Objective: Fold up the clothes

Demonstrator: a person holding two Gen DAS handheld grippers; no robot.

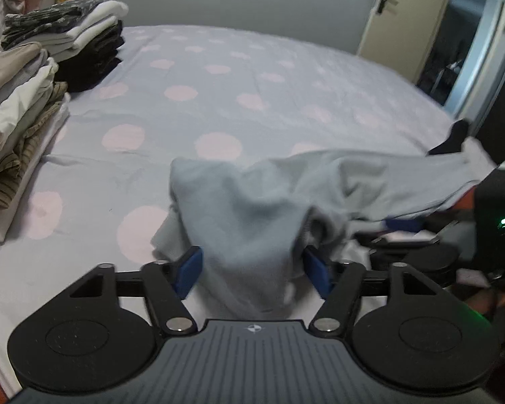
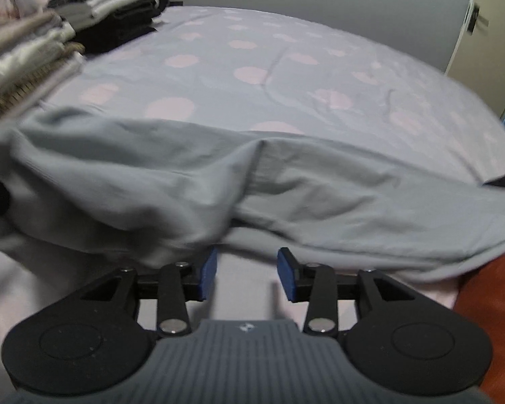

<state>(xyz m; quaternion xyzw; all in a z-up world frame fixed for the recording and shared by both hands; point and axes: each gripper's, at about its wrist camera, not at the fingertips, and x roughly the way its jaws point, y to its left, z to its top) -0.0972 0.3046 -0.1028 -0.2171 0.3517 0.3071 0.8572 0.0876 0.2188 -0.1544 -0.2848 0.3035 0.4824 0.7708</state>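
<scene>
The grey garment (image 1: 252,208) lies bunched at the near edge of the bed (image 1: 219,77). One fold stands between the parted left tongs (image 1: 252,274), not pinched. The right tongs (image 2: 246,274) gape just short of its hem. Closing now could catch several layers (the cloth is rumpled), dragging it into a lopsided fold toward the stacks (image 1: 33,67).

A pale grey-blue garment (image 2: 192,175) lies rumpled and bunched across the spotted bedsheet (image 2: 252,50).

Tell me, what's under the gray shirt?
The gray shirt lies on the dotted bedsheet. What the cloth covers is hidden. The left gripper has cloth between its pads.
</scene>
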